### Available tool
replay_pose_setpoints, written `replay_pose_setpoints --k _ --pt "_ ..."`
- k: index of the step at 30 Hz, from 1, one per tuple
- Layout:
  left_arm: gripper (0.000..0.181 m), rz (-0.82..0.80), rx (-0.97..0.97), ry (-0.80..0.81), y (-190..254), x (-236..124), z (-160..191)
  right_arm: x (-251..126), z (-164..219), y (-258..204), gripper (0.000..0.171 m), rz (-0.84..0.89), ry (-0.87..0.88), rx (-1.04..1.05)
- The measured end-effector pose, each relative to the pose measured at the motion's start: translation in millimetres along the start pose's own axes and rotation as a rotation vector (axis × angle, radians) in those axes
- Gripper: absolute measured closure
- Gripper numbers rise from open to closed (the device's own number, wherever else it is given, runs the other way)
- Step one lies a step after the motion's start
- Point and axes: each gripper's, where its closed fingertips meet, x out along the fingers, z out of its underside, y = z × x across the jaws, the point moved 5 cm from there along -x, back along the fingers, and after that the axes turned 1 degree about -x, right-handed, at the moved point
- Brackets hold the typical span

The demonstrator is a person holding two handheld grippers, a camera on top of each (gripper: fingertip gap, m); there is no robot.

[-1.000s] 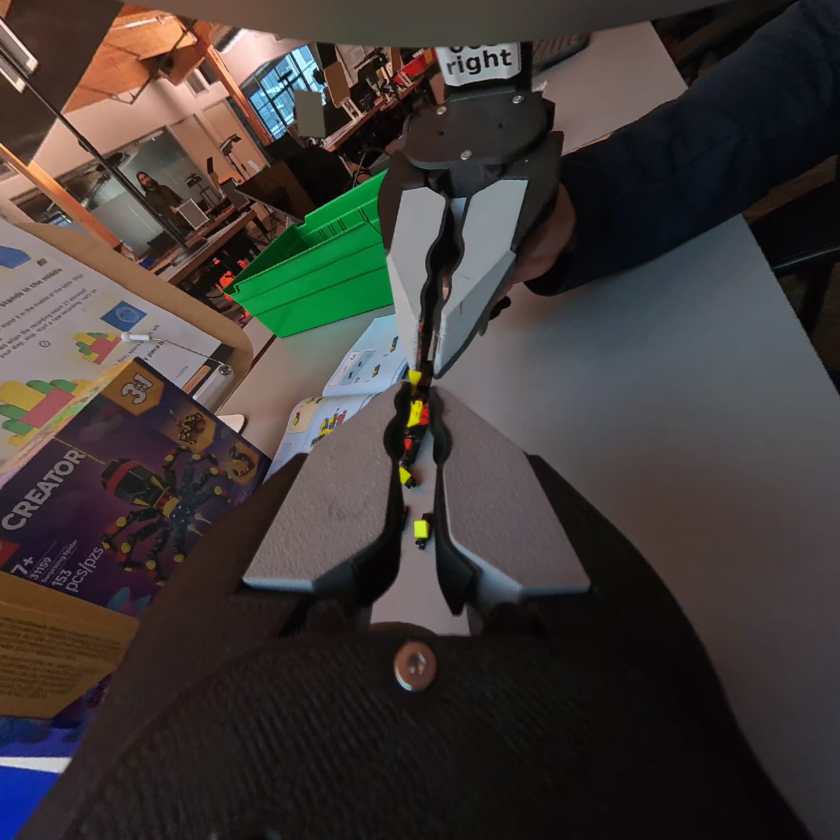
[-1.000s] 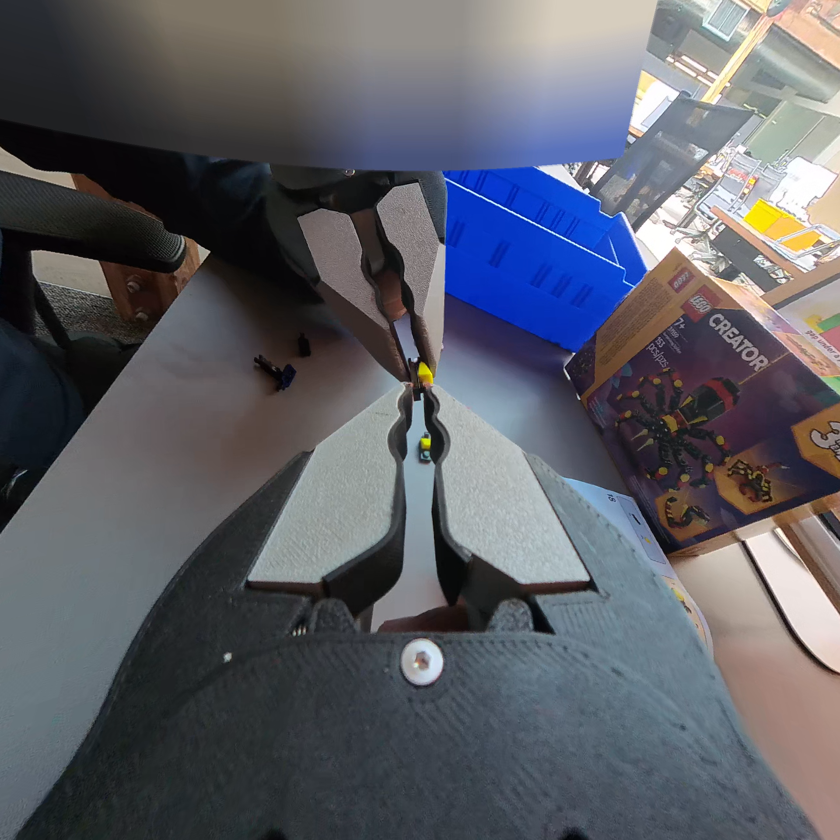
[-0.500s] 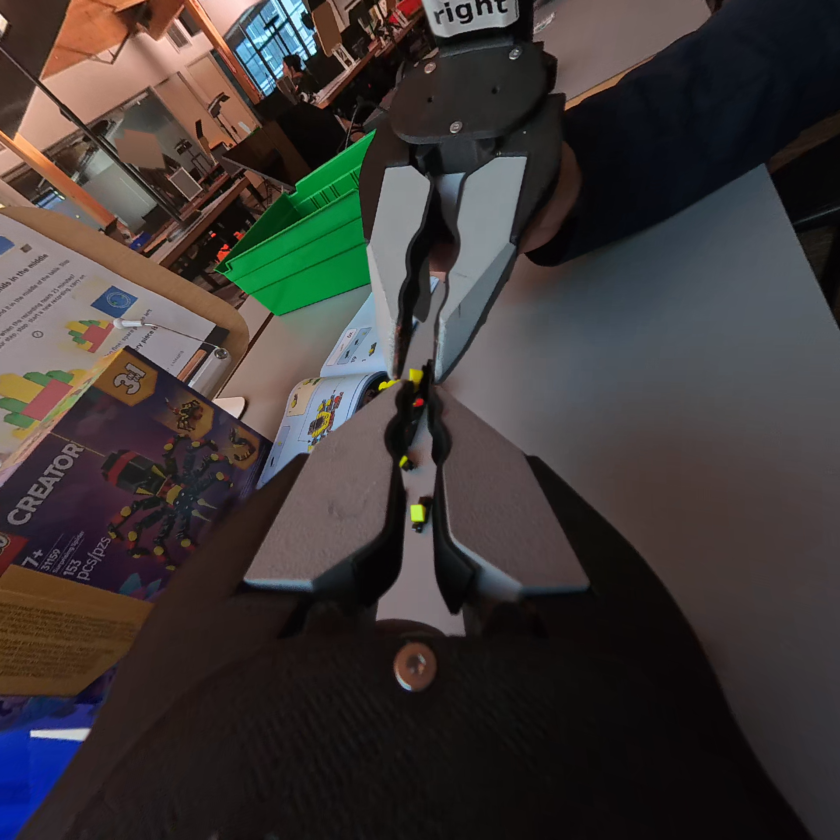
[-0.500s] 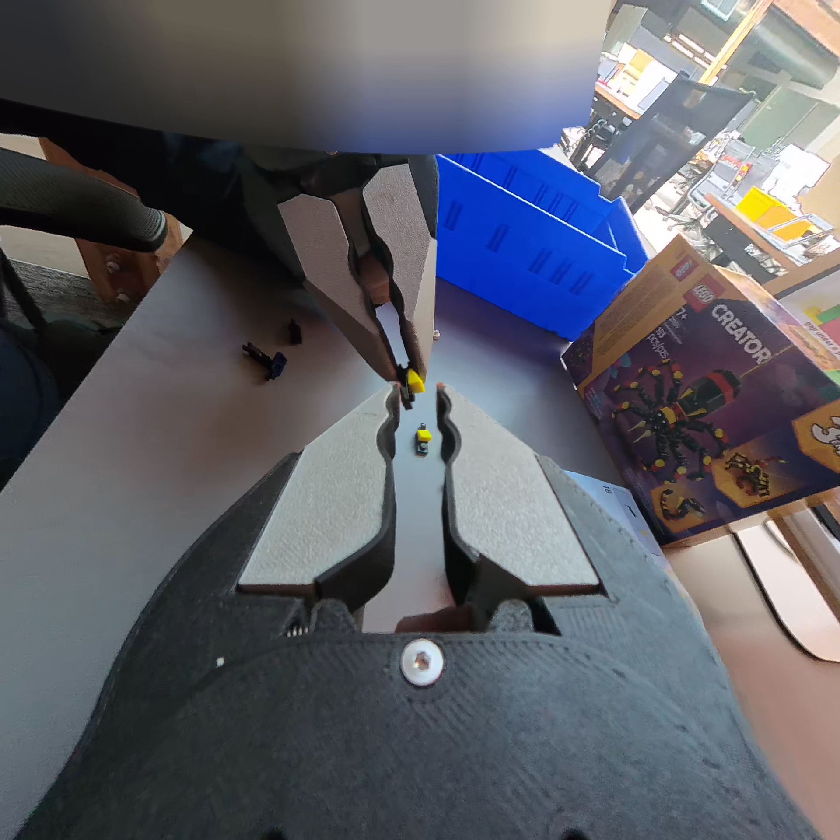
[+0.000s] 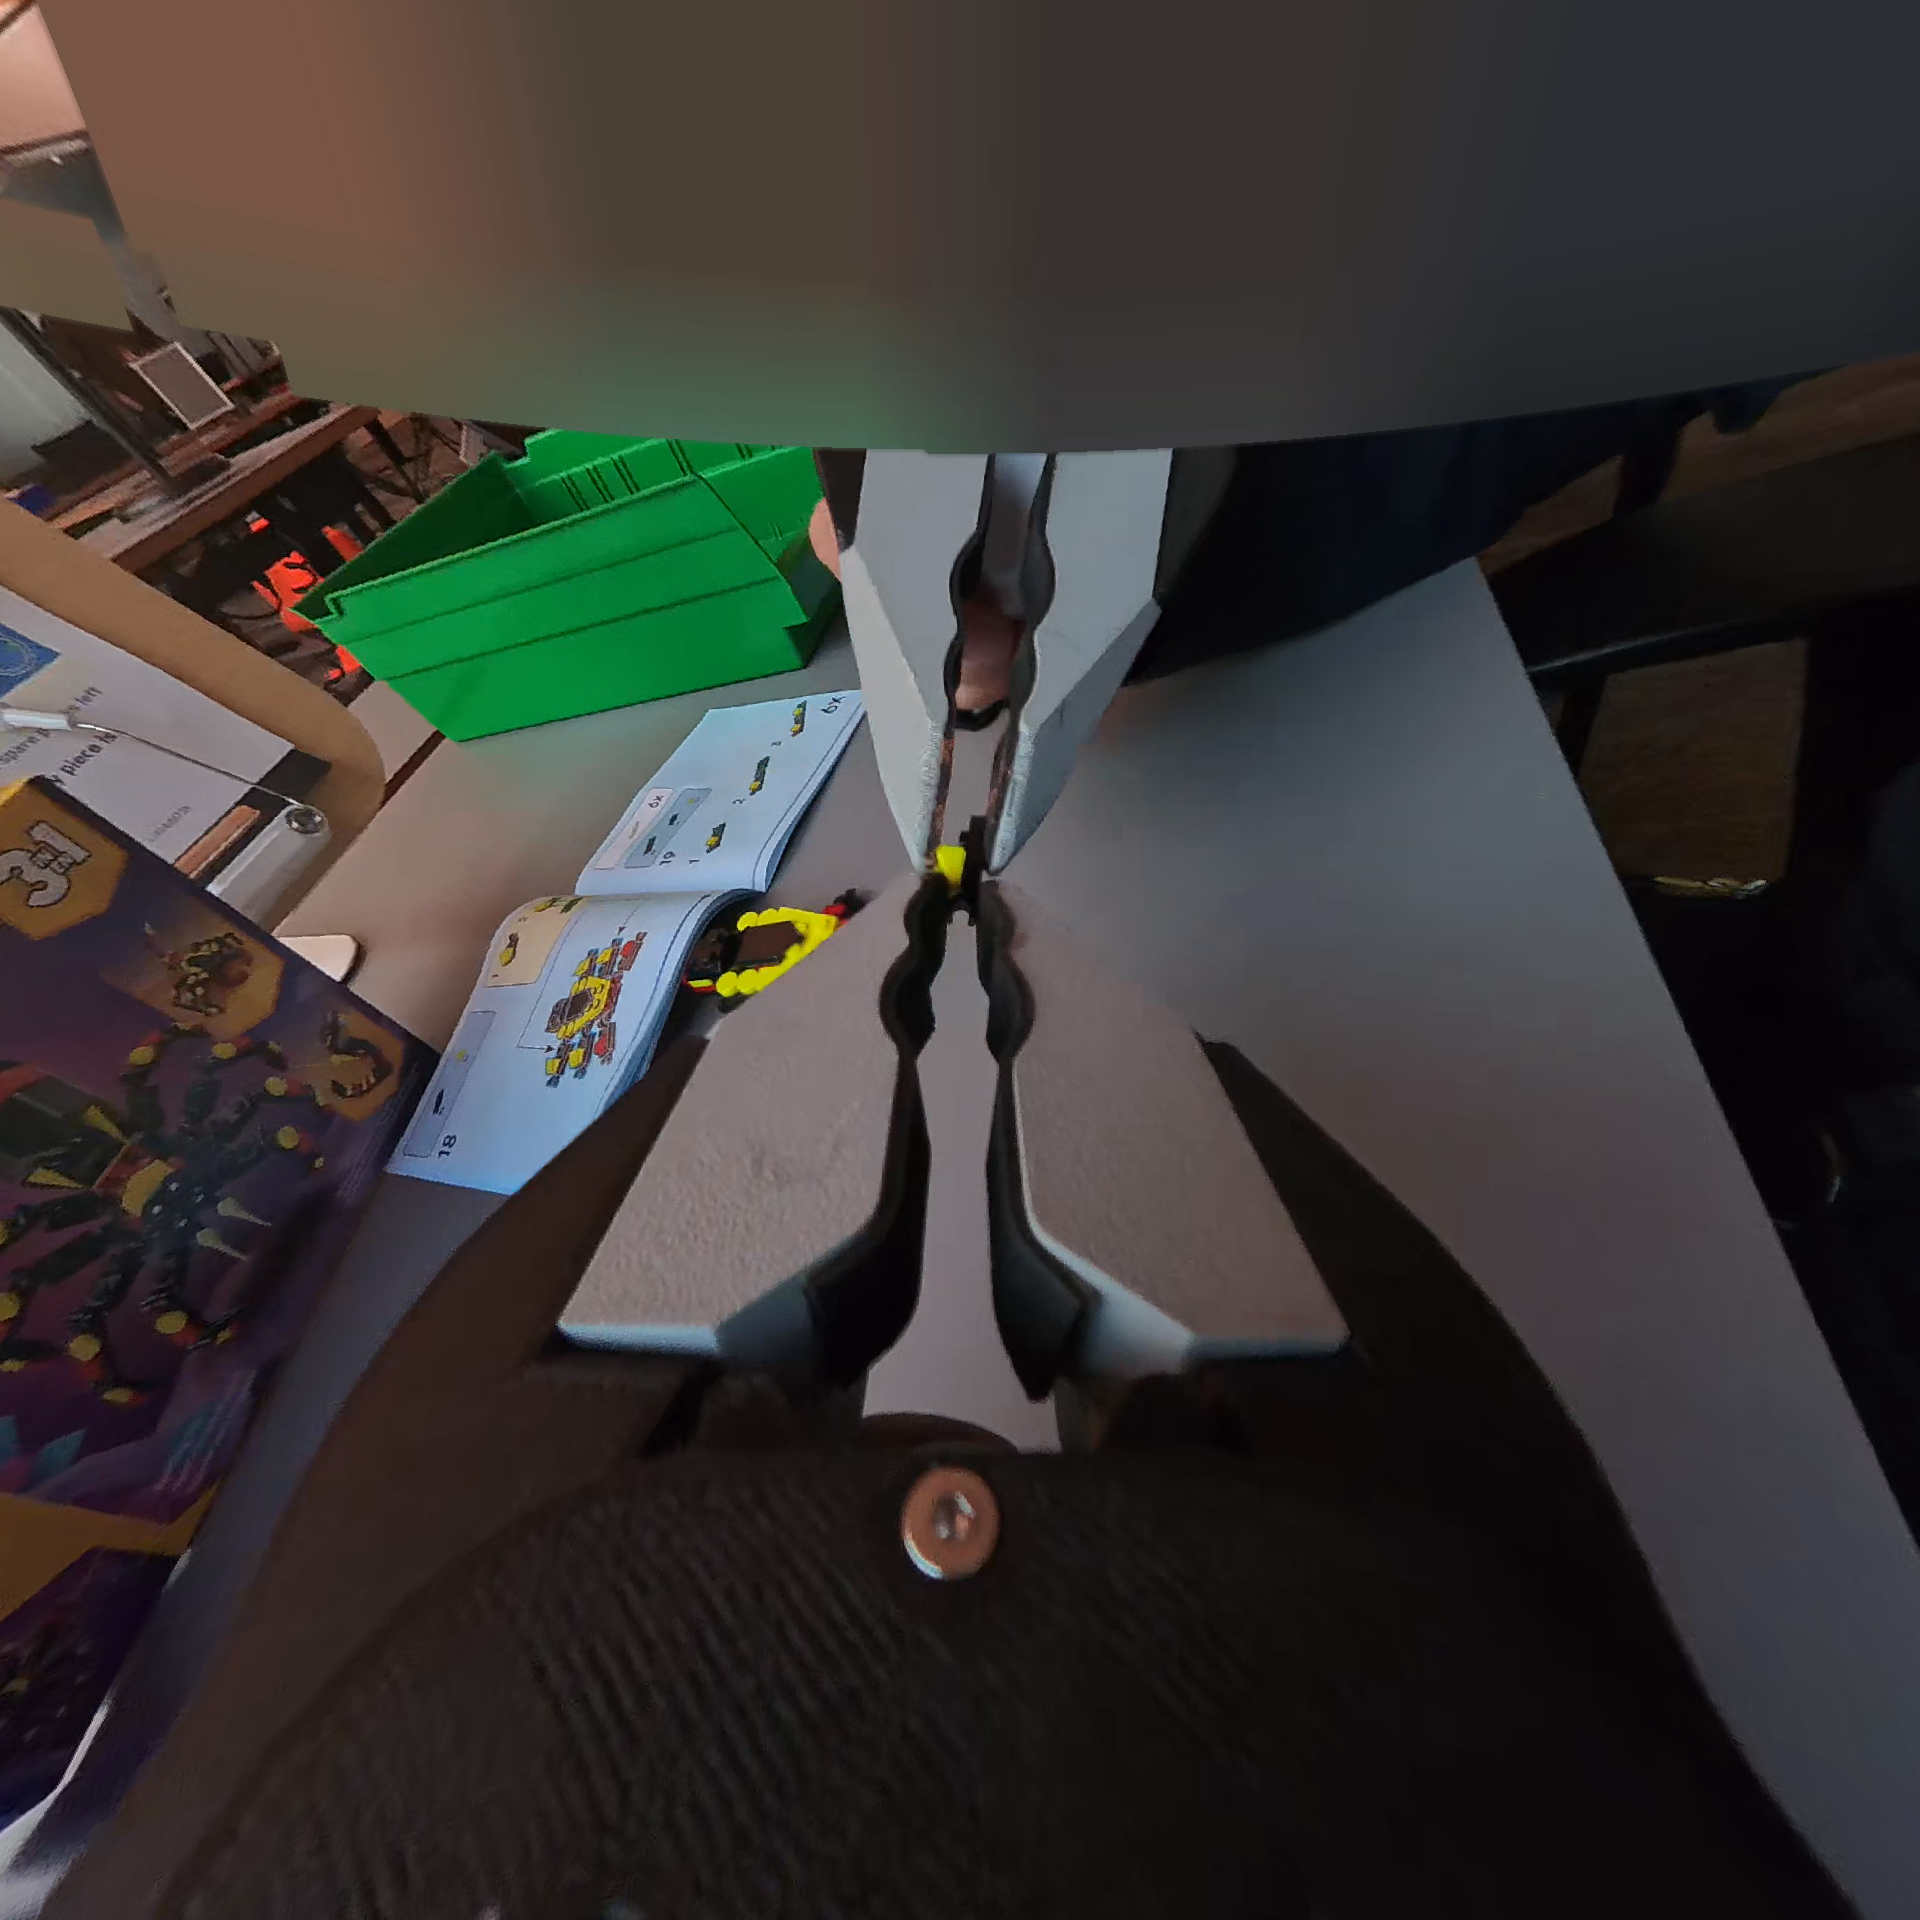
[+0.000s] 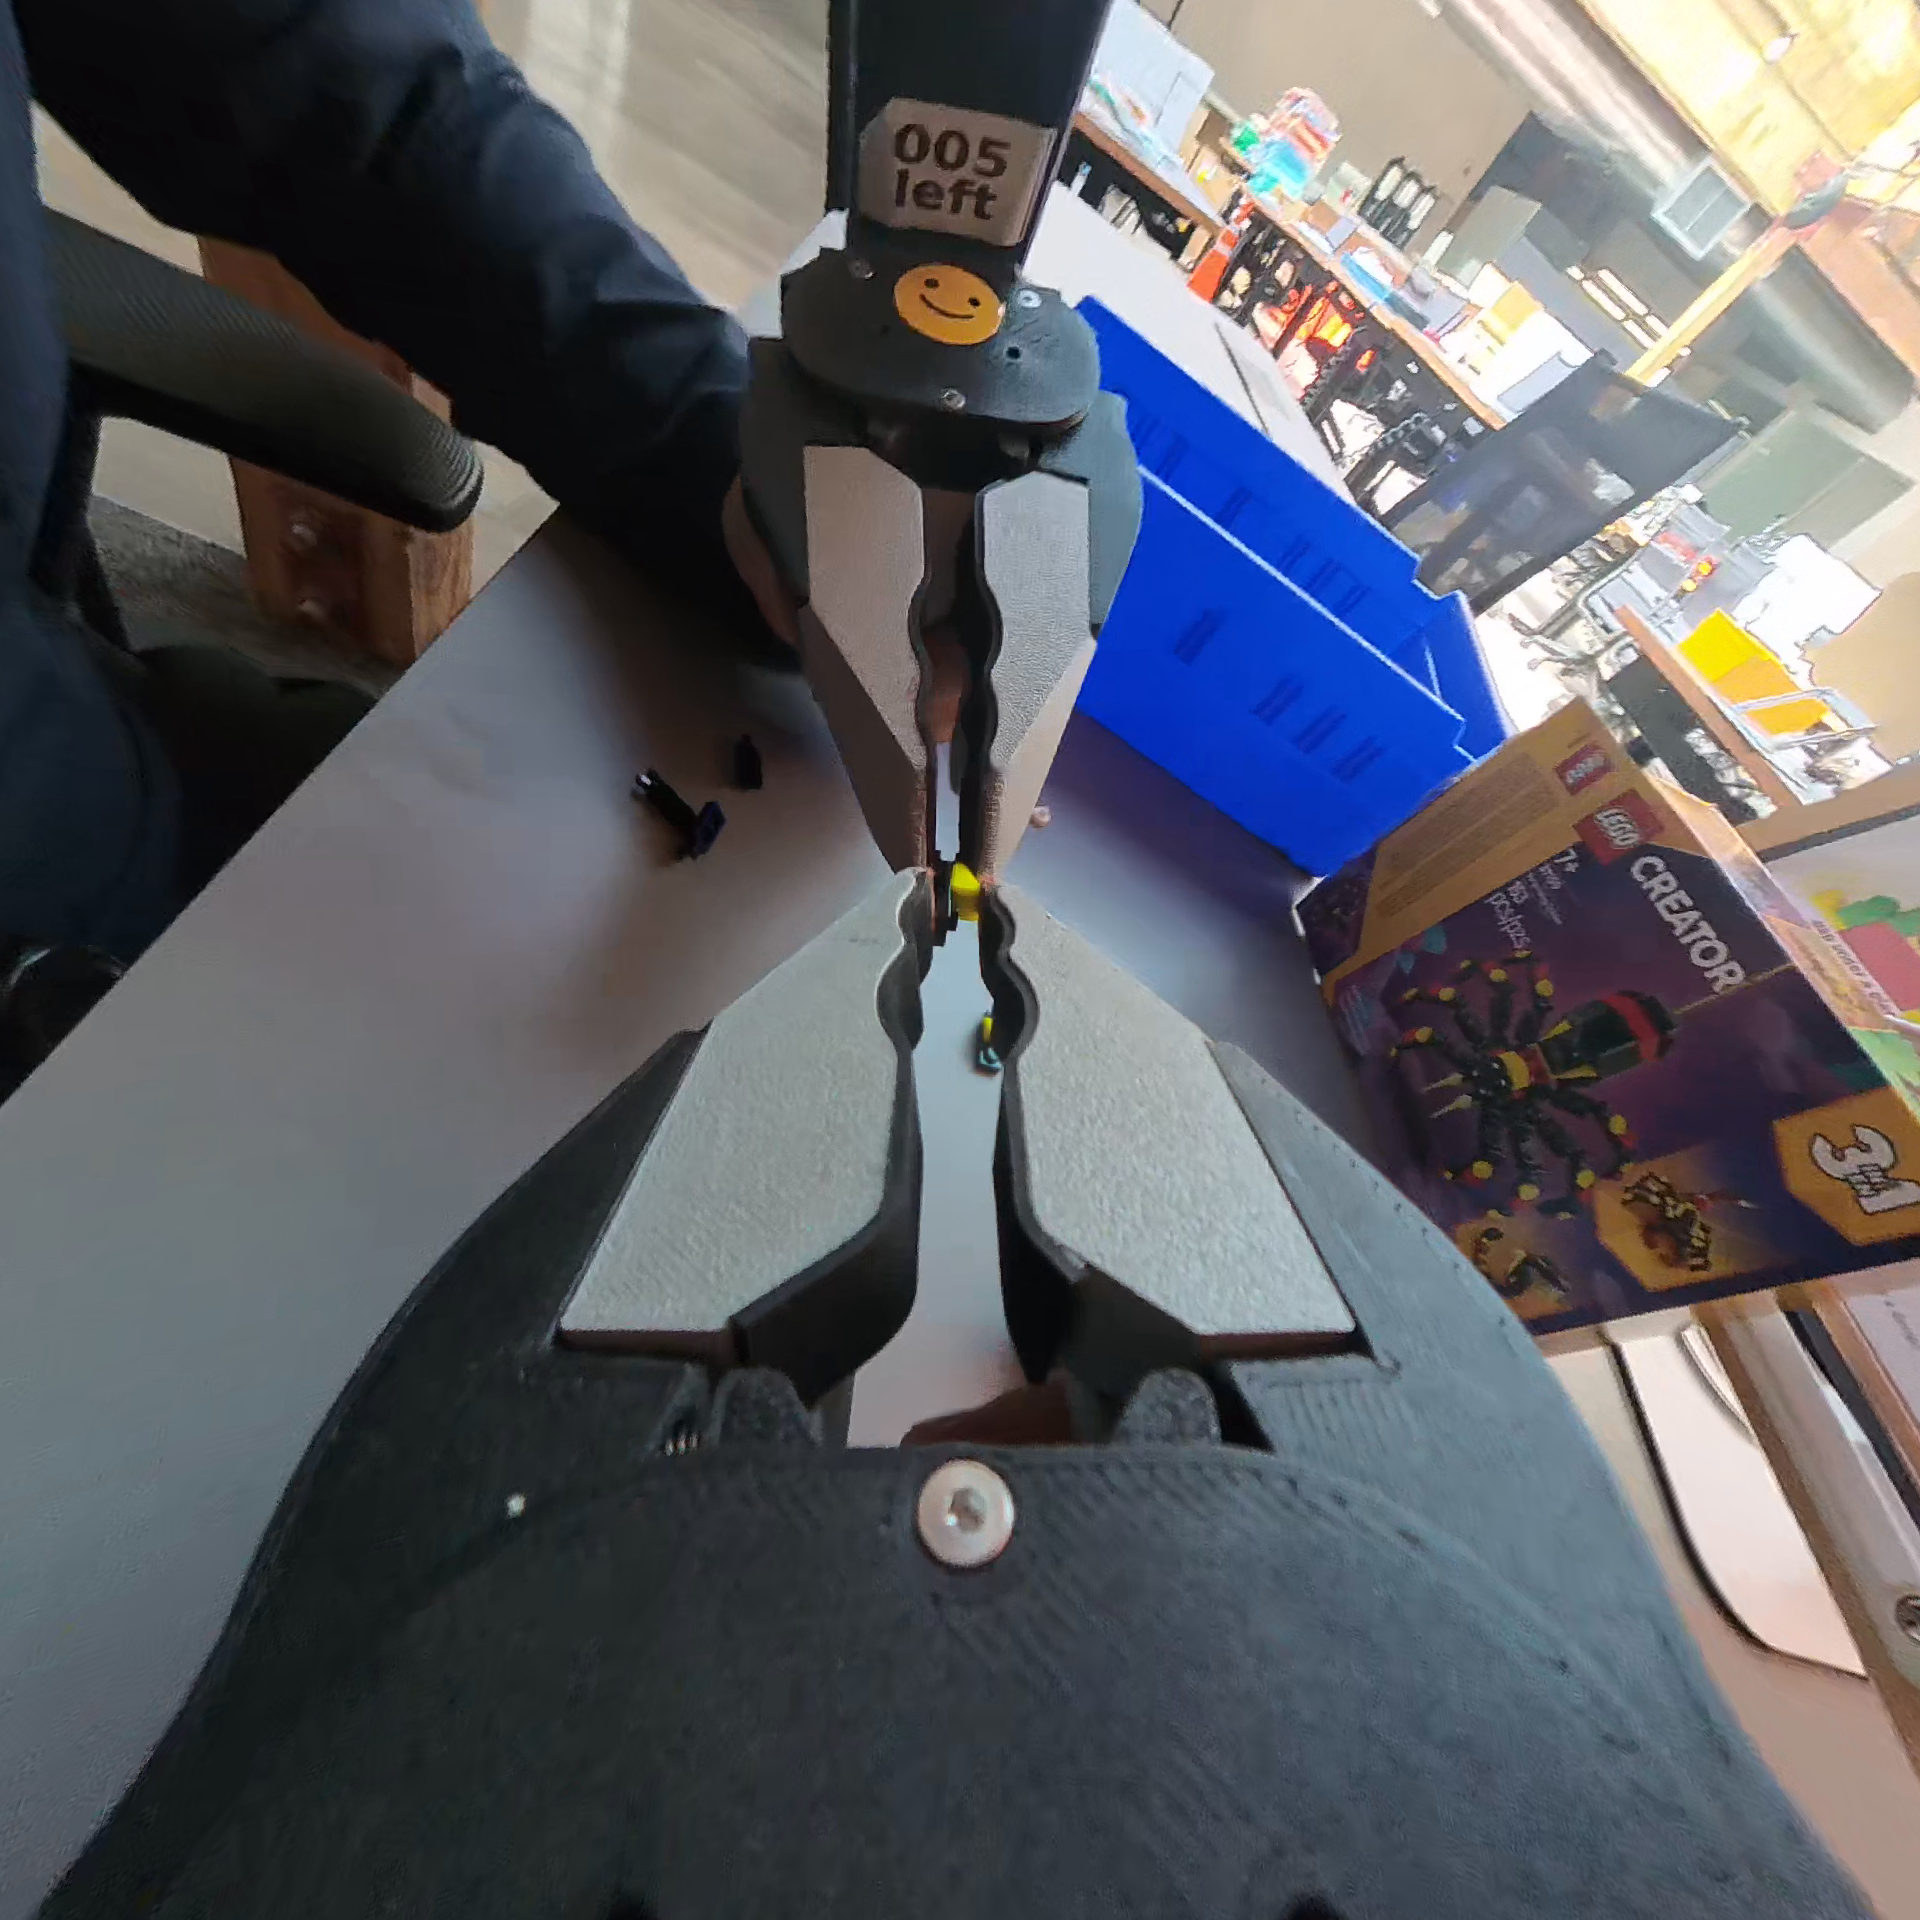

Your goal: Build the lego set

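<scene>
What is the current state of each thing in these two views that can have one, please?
left gripper: nearly shut, tips at the yellow piece.
right gripper: nearly shut, tips meeting the left's.
yellow piece: held between the meeting tips, off the table.
instruction booklet: lying open.
lego box: standing, closed.
green bin: upright.

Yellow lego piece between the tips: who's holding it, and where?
The small yellow lego piece sits pinched where the left gripper and right gripper meet tip to tip; which fingers carry it cannot be told.

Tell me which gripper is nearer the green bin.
Right. The right gripper reaches in from just beside the green bin, which stands behind and left of it; the left gripper sits farther back.
</scene>
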Motion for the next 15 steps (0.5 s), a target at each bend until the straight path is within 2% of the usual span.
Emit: replay_pose_setpoints --k 7,15 --pt "0.179 0.078 -0.036 -0.017 7 3 5 1 3 -8 0.166 -0.064 -0.048 -0.024" --pt "0.178 0.067 0.012 -0.053 11 8 12 2 9 -14 0.166 -0.066 -0.116 -0.075"
